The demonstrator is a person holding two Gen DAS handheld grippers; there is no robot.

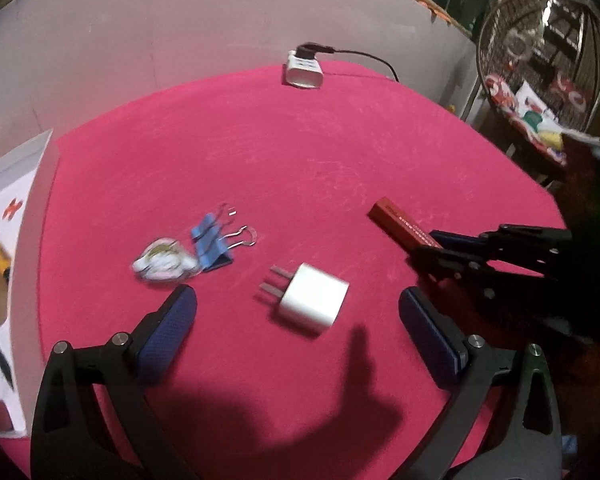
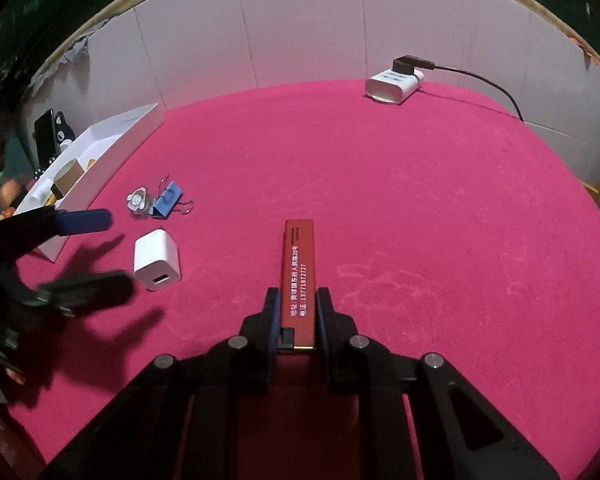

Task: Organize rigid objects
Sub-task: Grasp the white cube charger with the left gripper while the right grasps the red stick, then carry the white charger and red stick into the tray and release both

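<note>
At the far left edge of the pink cloth (image 2: 380, 184), beyond the left tongs (image 1: 298, 300), sits a white open box (image 2: 100, 152) with small items inside. The left tongs are spread wide with nothing between the pads; just ahead of the left pad (image 1: 168, 328) lie a small white trinket (image 1: 162, 264) and, touching it, blue binder clips (image 1: 212, 246). A white charger cube (image 1: 312, 298), prongs pointing away, lies on the cloth between the spread fingers, touched by neither. To its right, the right tongs (image 2: 298, 308) pinch the near end of a red lighter (image 2: 298, 276) that points straight ahead. Far beyond, near the back wall, a white power strip (image 2: 394, 82) carries a black plug.
</note>
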